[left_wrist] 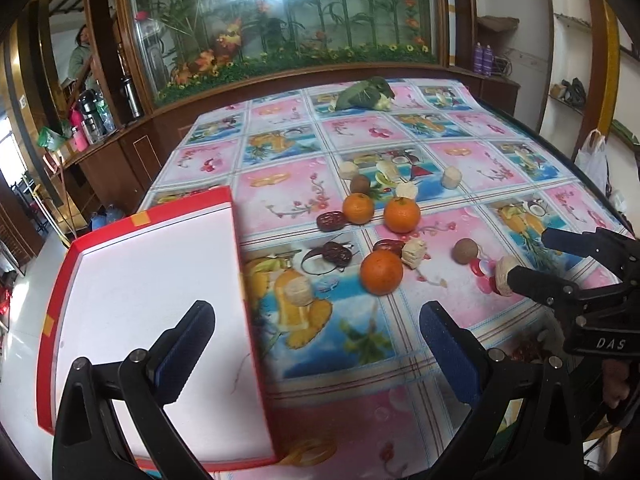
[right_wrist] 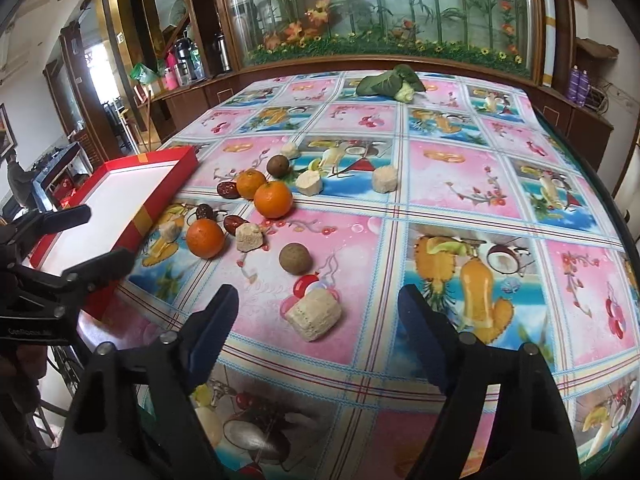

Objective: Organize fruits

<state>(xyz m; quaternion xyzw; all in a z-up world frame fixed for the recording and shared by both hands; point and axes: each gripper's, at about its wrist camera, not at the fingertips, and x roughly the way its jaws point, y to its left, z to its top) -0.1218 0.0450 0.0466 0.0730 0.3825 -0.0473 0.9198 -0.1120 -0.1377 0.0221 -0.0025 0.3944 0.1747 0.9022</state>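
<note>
A table (right_wrist: 460,216) covered with a glossy fruit-print cloth carries everything. At its left edge lies a shallow red tray (right_wrist: 168,184) with a white floor, empty. Just right of the tray, three oranges (right_wrist: 273,199) sit clustered among dark red dates (right_wrist: 226,189), two brown round fruits (right_wrist: 295,257) and several pale cut chunks (right_wrist: 315,316), the nearest chunk lying apart. A leafy green vegetable (right_wrist: 390,82) rests at the far edge.

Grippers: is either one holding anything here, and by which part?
Nothing is held. The left gripper and right gripper are both open, fingers apart above the table.
</note>
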